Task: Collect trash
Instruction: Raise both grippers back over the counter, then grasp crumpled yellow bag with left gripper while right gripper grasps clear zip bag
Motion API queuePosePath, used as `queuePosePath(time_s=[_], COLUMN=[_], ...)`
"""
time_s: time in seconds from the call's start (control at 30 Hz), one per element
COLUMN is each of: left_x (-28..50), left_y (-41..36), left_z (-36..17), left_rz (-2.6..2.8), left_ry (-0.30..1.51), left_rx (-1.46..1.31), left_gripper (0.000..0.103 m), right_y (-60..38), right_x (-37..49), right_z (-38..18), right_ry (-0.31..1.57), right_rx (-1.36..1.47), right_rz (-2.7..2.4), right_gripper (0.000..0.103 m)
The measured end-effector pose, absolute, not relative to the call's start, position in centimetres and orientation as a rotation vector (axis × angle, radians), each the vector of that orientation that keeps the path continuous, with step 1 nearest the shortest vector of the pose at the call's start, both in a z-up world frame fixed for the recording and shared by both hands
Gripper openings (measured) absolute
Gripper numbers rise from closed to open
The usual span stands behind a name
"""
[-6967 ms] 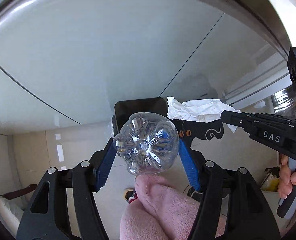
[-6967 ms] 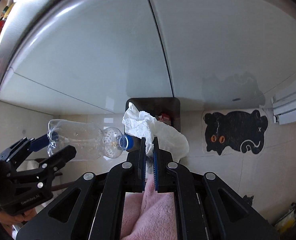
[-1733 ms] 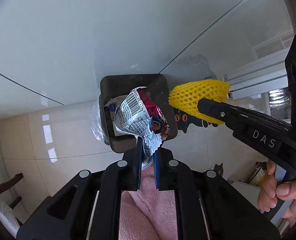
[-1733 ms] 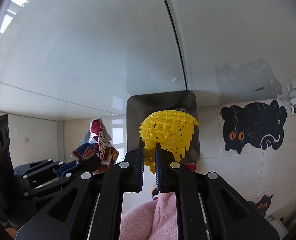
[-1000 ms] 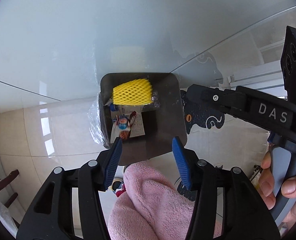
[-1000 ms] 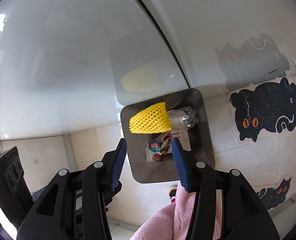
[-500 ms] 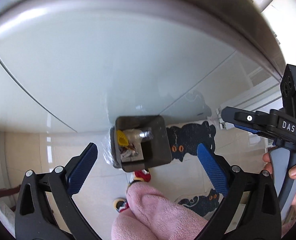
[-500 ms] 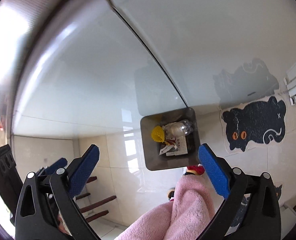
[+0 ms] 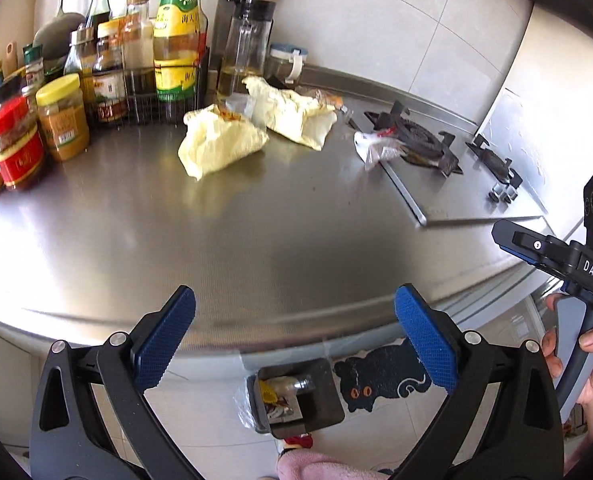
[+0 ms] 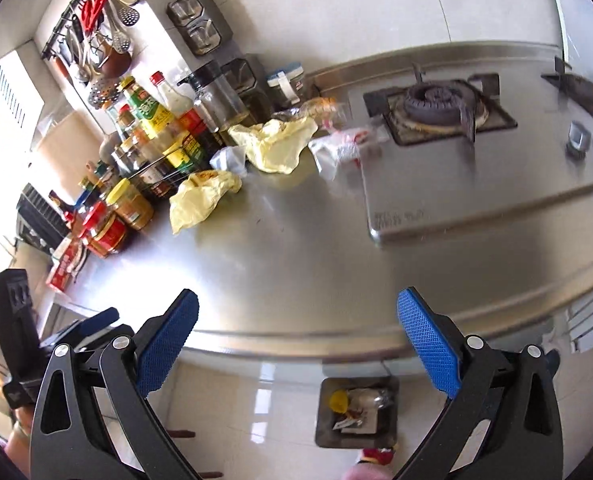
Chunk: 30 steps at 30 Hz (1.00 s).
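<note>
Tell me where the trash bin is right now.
The trash bin stands on the tiled floor below the steel counter's front edge, low in both wrist views, with a black cat mat just to its right in the left view.

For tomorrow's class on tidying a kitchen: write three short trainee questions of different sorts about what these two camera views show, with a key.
1. True or false: the left tongs are clamped on a piece of trash.
2. Multiple choice: where does the trash bin stand? A) on the countertop B) on the floor below the counter's front edge C) on the gas burner
3. Fill in: the two large crumpled wrappers on the counter are pale ______.

Key:
1. False; both the left and the right tongs are open and empty.
2. B
3. yellow
</note>
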<state>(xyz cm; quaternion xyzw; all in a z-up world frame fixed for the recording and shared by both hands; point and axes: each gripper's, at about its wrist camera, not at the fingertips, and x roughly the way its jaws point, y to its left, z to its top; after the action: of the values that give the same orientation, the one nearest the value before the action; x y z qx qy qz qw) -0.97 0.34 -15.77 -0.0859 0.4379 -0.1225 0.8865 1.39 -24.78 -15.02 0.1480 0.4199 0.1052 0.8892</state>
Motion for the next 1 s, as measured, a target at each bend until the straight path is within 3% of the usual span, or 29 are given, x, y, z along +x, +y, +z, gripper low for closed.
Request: queuePosePath(time_s=[0.23, 0.73, 0.83, 0.9, 0.93, 0.97, 1.0], left_x=[6.4, 16.7, 17.4, 17.9, 18.1, 18.2, 18.2], left_y=[2.1, 4.7, 4.5, 4.4, 4.3, 4.1, 4.0], left_z=[-14.8, -20.4, -21.3, -21.8, -22.0, -22.2, -22.1], left_rz=[-0.151, -0.021, -0.040, -0.069, -0.078, -0.085, -0.093], left_ry=[0.878, 0.952, 0.969, 0.993, 1.001, 1.009, 1.007], left_rx=[-0.190, -0.193, -0.193, -0.214, -0.218, -0.215, -0.214], left_gripper=[0.095, 0.095, 0.086, 0.059, 0.051, 0.034, 0.025], right_y=[-25.8, -25.4, -25.6, -25.6, -25.6, -25.6, -25.4], right_x=[8.8, 19.3, 20.2, 20.5, 20.7, 20.8, 20.9], right_z=[-14.6, -19.1, -20.4, -20.9, -21.3, -21.6, -21.8], right_ry=[0.839, 0.919, 0.943, 0.950, 0.965, 0.982, 0.988], right_rx=[0.285, 0.255, 0.263, 0.266, 0.258, 0.265, 0.270], right_rz=[0.187, 0.165, 0.164, 0.172, 0.175, 0.194, 0.211], right_gripper=[0.100, 0.100, 0.099, 0.083, 0.058, 0.037, 0.032])
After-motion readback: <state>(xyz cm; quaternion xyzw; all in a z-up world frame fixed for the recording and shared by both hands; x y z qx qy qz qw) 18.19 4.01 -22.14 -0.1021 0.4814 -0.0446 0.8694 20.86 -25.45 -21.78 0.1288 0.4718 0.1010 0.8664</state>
